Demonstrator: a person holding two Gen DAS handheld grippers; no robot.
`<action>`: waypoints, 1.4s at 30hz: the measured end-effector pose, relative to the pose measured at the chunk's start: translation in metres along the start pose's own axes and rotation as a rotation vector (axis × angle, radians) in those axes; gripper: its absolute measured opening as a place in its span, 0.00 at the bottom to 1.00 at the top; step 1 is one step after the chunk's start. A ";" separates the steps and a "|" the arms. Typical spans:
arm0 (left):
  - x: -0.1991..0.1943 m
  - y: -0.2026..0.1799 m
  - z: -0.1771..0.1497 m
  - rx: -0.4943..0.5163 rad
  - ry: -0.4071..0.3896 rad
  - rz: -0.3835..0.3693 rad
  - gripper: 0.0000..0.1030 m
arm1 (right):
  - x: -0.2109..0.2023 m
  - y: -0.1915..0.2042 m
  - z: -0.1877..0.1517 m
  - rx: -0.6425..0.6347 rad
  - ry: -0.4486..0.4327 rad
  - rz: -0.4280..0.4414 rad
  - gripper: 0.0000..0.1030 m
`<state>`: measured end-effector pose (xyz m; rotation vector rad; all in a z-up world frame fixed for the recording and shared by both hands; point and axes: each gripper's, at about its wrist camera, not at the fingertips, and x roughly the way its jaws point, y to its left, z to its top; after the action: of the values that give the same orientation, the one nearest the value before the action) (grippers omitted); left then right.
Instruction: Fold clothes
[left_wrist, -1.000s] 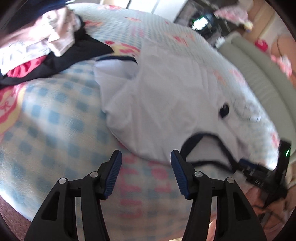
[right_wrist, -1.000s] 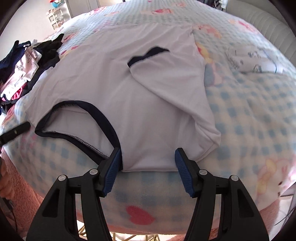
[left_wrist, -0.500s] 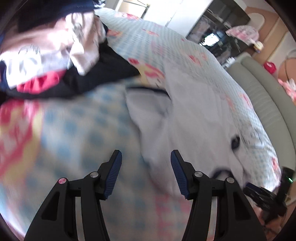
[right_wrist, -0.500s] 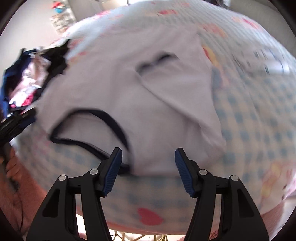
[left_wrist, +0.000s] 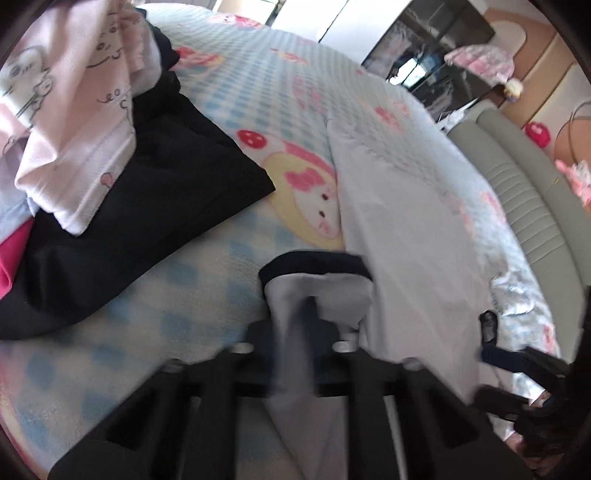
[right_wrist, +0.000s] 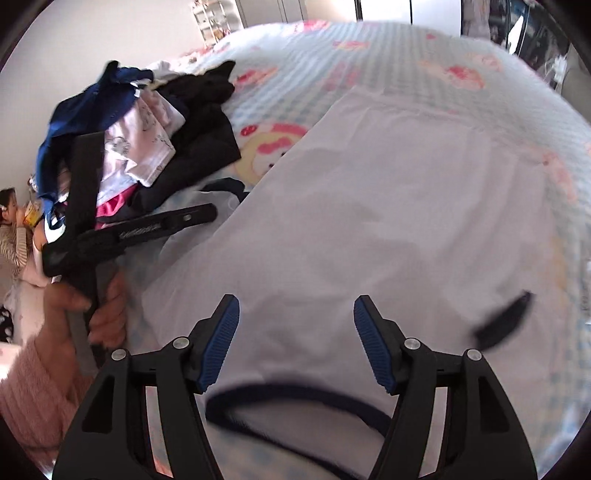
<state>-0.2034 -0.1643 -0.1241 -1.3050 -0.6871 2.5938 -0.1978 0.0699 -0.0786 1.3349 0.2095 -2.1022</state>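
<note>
Checked blue bedding covers the bed, a white shirt spread across it (navy trim). Left gripper jaws clamp its sleeve; right gripper jaws are opening, empty, above the collar.

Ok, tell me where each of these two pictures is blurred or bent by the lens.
Left wrist view: the left hand-held gripper and the white sleeve it pinches are smeared by motion, while the clothes pile is sharper. Right wrist view: the right hand-held gripper is crisp, the white shirt and its dark collar soft. Both views bow the bed into a dome.
</note>
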 end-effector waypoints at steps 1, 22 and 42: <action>-0.007 0.003 0.000 -0.018 -0.031 0.000 0.05 | 0.007 0.002 0.001 0.008 0.006 -0.001 0.64; -0.043 -0.048 -0.009 0.037 -0.104 -0.251 0.05 | 0.007 -0.014 -0.011 0.148 -0.050 -0.079 0.64; -0.041 -0.003 -0.029 0.025 -0.010 -0.107 0.47 | 0.027 0.007 0.015 0.110 -0.021 -0.007 0.65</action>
<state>-0.1554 -0.1660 -0.1079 -1.2148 -0.7030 2.5175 -0.2130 0.0466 -0.0931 1.3766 0.0913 -2.1590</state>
